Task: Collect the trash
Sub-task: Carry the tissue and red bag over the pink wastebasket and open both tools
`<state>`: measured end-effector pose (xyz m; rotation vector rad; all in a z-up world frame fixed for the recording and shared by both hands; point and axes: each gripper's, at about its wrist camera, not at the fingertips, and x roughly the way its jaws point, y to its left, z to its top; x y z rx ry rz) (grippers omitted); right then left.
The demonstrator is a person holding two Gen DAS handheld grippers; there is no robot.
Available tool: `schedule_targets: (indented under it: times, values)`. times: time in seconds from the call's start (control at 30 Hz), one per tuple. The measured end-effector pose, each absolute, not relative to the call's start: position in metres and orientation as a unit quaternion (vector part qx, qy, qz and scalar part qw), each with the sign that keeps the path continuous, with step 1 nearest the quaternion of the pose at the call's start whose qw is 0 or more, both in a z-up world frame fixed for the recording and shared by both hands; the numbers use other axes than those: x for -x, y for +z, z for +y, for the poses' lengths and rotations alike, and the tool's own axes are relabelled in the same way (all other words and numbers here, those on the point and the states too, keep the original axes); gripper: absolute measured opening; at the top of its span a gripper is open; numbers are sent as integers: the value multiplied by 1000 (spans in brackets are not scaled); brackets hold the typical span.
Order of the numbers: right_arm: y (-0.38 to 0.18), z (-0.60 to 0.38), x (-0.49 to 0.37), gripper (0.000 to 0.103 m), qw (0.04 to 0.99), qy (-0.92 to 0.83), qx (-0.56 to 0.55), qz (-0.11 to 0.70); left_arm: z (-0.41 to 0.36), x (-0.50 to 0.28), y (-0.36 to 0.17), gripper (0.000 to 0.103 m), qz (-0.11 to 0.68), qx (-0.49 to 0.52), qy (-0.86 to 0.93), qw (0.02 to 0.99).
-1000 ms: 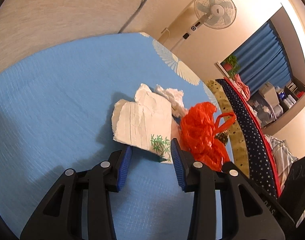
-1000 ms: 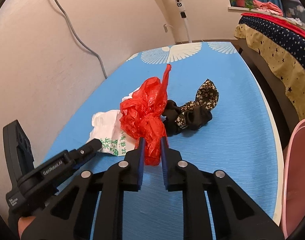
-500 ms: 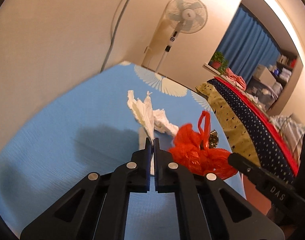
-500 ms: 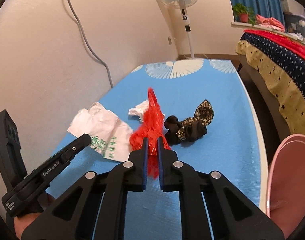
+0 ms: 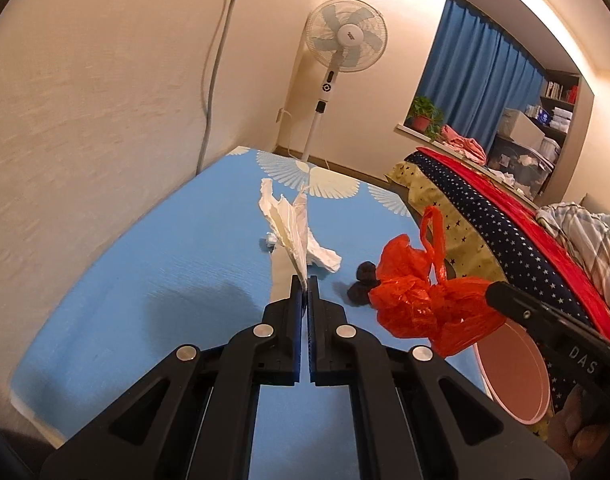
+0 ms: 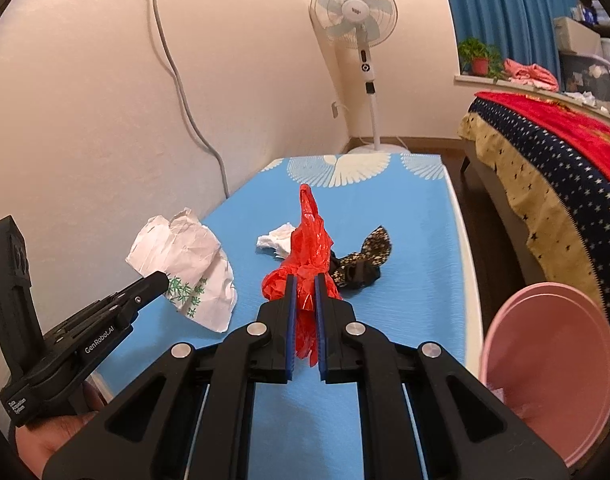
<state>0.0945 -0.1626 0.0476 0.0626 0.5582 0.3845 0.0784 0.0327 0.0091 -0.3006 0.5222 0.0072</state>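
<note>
In the left wrist view my left gripper [image 5: 303, 286] is shut on the edge of a white paper wrapper [image 5: 289, 224], which hangs lifted above the blue mat [image 5: 165, 280]. The right wrist view shows its green bamboo print, the white paper wrapper [image 6: 185, 256] dangling from my left gripper [image 6: 163, 278]. My right gripper [image 6: 305, 280] is shut on a crumpled red plastic bag [image 6: 311, 240], raised off the mat. From the left that red plastic bag [image 5: 425, 300] hangs at my right gripper [image 5: 491, 294]. A crumpled white tissue [image 6: 275, 240] lies on the mat behind the bag.
A dark patterned cloth [image 6: 365, 264] lies on the blue mat [image 6: 417, 240] beside the tissue. A pink bin [image 6: 553, 360] stands off the mat's right edge. A bed with a starry cover [image 6: 545, 168] is further right, a standing fan [image 6: 355, 12] at the far end, a wall on the left.
My left gripper closed on the white wrapper and lifted it off the mat. My right gripper tightened on the red bag and raised it; both hands rose.
</note>
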Motion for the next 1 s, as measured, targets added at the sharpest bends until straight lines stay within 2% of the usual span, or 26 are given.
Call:
schedule_targets:
  times: [1.0]
  values:
    - [88,-228,-52,8,963,138,-54,226,-24,-39,33,2,248,89,-44,964]
